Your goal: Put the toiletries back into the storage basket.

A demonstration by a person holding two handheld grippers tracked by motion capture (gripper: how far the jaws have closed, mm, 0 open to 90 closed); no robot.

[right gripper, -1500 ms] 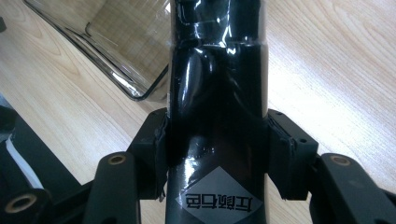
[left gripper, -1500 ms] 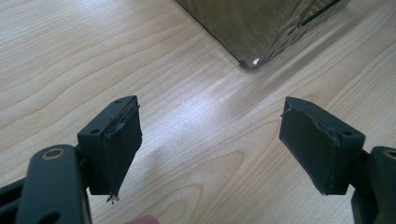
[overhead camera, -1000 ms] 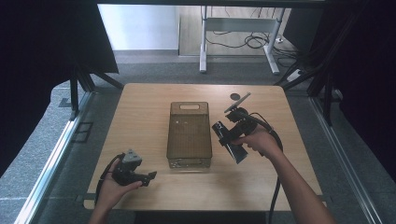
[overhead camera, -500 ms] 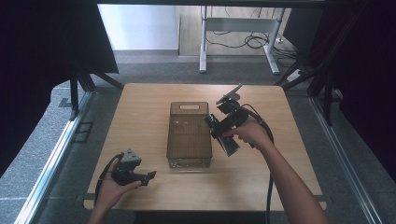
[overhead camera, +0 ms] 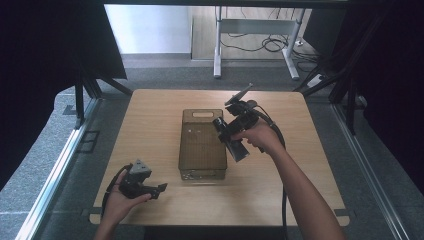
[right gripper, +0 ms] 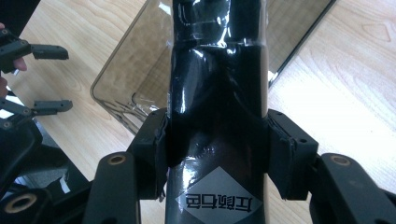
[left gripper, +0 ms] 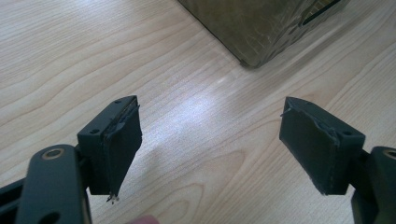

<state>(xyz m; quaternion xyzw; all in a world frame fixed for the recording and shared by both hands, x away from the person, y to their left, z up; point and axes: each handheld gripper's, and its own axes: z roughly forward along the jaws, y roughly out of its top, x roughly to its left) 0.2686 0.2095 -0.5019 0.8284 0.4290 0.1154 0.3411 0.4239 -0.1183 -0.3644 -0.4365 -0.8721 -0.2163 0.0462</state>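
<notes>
1. Black bottle (right gripper: 217,93), glossy and wrapped in shiny film, sits clamped between the pads of the right gripper (right gripper: 217,154); in the high view the bottle (overhead camera: 231,141) hangs tilted over the right edge of the smoky clear bin (overhead camera: 202,145).
2. Its label is a pale grey diamond with dark characters, seen upside down in the right gripper view and cut off by the bottom edge; I cannot read them.
3. The high view shows the whole wooden table (overhead camera: 150,115), the bin near its middle, and the left gripper (overhead camera: 147,187) low at the front left corner, well apart from the bin.
4. The left gripper view shows what the high view cannot: its jaws stand wide apart with nothing between them, only bare wood grain and one corner of the bin (left gripper: 261,28) beyond.
5. The bottle's top runs out of the right gripper view, and its cap is too small to make out in the high view.
</notes>
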